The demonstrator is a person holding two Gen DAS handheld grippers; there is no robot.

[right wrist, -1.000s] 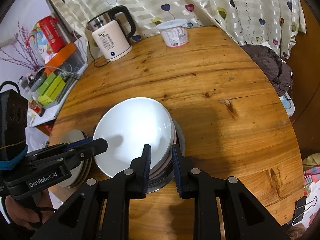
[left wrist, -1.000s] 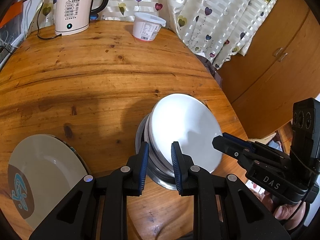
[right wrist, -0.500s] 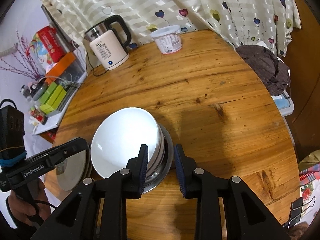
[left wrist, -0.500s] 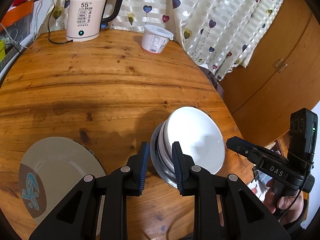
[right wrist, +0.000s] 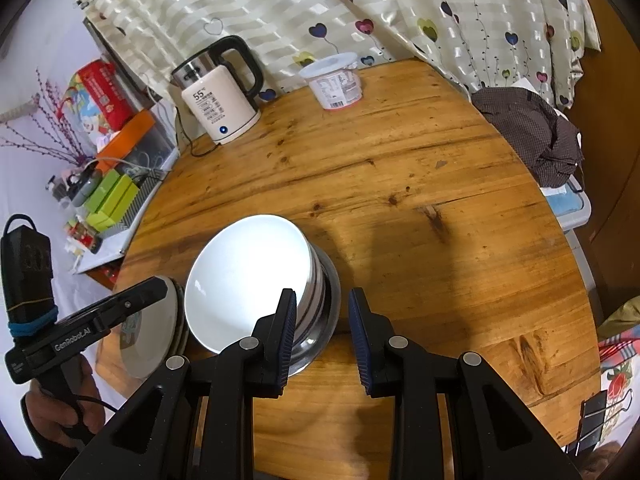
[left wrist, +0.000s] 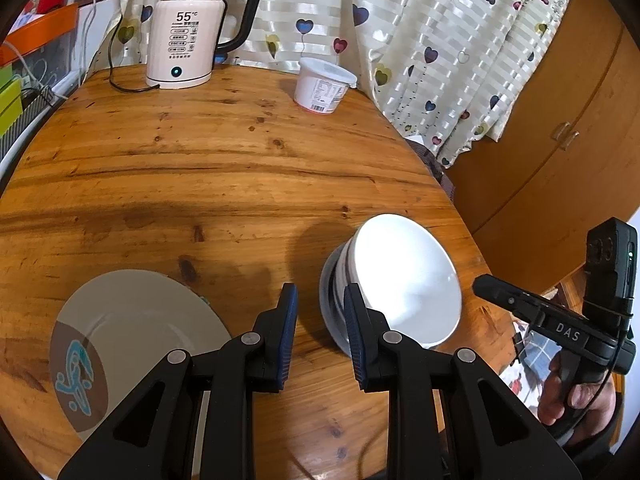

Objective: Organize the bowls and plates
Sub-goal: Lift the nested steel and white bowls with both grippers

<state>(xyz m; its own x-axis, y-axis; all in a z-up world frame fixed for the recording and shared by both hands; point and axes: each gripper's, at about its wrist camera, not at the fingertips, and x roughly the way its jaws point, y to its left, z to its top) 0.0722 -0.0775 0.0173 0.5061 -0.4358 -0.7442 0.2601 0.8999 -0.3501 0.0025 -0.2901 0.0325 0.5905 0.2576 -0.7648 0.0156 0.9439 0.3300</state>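
— While both pairs of jaws hang empty, where does the bowl stack sit against each of them?

— On the near right part of the bench. For the left gripper the stack lies to the right: its right finger crosses in front of the stack's near left edge in that view, and only bare wood shows in the gap. For the right gripper the stack lies to the left and a little beyond: its left finger overlaps the near right rim, and again nothing stands in the gap.

— So neither grips anything?

— Neither. Both sets of jaws stand parted a little, with no rim between the pads. Whether either finger actually touches the stack I cannot tell.

— And the plates?

— A plate stack with a blue motif lies at the near left of the bench, left of the left gripper and apart from the bowls. From the right wrist it shows as a plate stack behind the left gripper's arm.

— Which hand is better placed for what?

— My judgement: the bowls lie between the two grippers, about equally close to both. The plates belong to the left hand alone; the right would have to cross over the bowls. The top bowl looks tilted, open side toward the near right, so its rim offers itself more readily to the right gripper.
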